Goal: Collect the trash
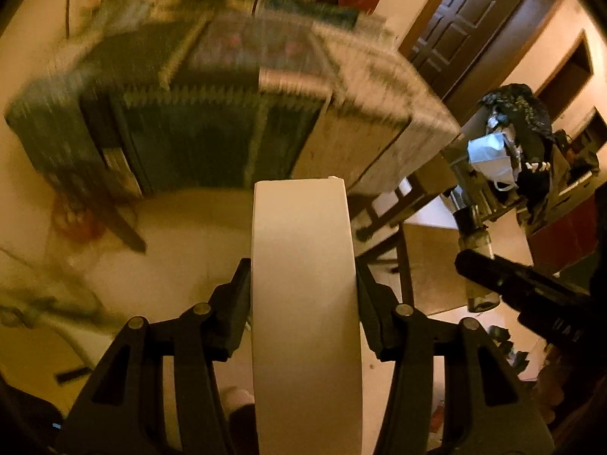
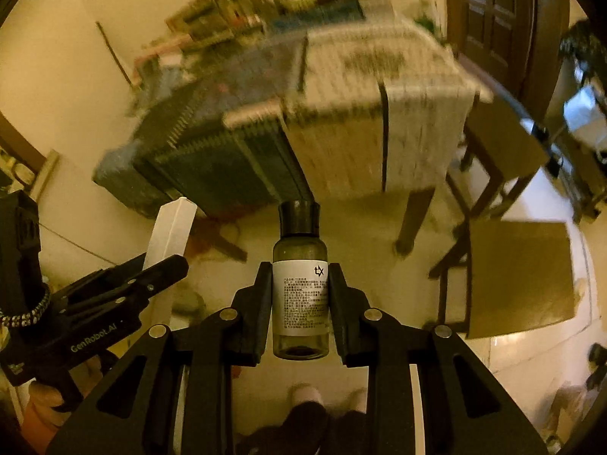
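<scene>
My left gripper (image 1: 303, 269) is shut on a long white box (image 1: 303, 295) that stands up between its fingers; the same white box (image 2: 170, 235) shows at the left of the right wrist view, held by that gripper (image 2: 167, 261). My right gripper (image 2: 301, 276) is shut on a small clear bottle (image 2: 300, 295) with a black cap and a white printed label. That bottle (image 1: 476, 261) and the right gripper's finger (image 1: 504, 273) appear at the right of the left wrist view. Both grippers point steeply down over a pale floor.
A table (image 2: 341, 121) draped in a patterned cloth, blurred, stands ahead with clutter on top. A wooden chair (image 2: 504, 174) and a brown cardboard sheet (image 2: 519, 276) sit to the right. A full bin with a black bag (image 1: 519, 129) stands at the right, beside a dark door (image 1: 466, 19).
</scene>
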The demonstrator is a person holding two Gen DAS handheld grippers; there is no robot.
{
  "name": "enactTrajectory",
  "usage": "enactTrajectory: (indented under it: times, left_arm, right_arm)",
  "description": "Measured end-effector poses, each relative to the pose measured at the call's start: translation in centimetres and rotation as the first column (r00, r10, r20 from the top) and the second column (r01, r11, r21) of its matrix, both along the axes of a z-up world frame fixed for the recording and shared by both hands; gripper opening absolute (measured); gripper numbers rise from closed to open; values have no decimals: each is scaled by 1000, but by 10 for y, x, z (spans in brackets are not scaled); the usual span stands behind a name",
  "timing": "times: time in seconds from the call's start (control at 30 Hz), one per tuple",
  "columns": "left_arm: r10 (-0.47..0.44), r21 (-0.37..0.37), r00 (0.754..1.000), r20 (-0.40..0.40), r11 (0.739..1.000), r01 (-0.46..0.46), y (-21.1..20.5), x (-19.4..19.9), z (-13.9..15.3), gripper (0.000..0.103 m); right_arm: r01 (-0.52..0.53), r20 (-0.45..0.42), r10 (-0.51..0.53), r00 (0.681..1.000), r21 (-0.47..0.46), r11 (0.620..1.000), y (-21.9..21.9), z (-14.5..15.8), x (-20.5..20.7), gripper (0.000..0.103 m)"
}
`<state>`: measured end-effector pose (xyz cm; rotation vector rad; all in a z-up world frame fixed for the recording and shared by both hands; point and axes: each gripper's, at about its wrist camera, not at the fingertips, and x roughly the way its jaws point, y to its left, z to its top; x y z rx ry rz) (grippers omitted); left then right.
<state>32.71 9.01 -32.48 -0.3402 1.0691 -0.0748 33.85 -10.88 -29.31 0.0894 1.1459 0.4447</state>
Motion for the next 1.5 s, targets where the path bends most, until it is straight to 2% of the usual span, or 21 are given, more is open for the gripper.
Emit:
enactTrajectory:
  times: [0.17, 0.23, 0.43, 0.67, 0.83, 0.9, 0.97, 1.07, 1.2, 1.3, 1.37, 1.5]
  left_arm:
    - [31, -28, 995, -100, 999, -34, -5, 8, -84, 51]
    - [41, -51, 989, -145, 998, -49, -4, 10, -123, 51]
    - [54, -57, 970, -239, 996, -69, -5, 17, -221, 51]
    - [30, -64, 955, -296, 997, -52, -12, 35, -314, 51]
    - [-4, -112, 946, -323, 993, -33, -15, 55, -354, 51]
    - [-20, -151, 946, -323, 988, -31, -18, 61, -360, 51]
    - [-36, -197, 947, -320, 980, -29, -20, 65, -363, 58]
    - [-18, -151, 939, -344, 988, -37, -22, 67, -365, 61]
    - [1, -106, 935, -354, 993, -41, -23, 64, -352, 61]
    - [16, -82, 940, -341, 996, -47, -19, 57, -323, 61]
    - [25, -61, 947, -321, 997, -47, -18, 52, -289, 61]
    - [37, -16, 964, -265, 999, -43, -19, 42, -218, 61]
  right_arm:
    - [-22, -96, 22, 995, 6, 1000, 0, -77, 13, 26]
    - [-32, -109, 33, 994, 4, 999, 3, -99, 18, 26]
    - [-61, -141, 59, 988, -10, 998, 13, -177, 34, 26]
    - [-82, -194, 72, 978, -41, 996, 18, -262, 50, 26]
    - [-86, -253, 79, 964, -17, 996, 15, -299, 62, 26]
    - [-92, -266, 89, 960, -1, 996, 15, -304, 63, 26]
    - [-99, -281, 95, 955, 0, 995, 16, -306, 63, 30]
    - [-97, -267, 91, 959, -11, 995, 14, -302, 62, 44]
    - [-110, -257, 94, 962, -49, 993, 12, -285, 59, 46]
    - [-114, -253, 98, 963, -50, 992, 9, -260, 57, 46]
    - [-119, -241, 104, 965, -49, 992, 5, -238, 55, 46]
    - [-130, -199, 118, 973, -48, 990, 0, -174, 47, 46]
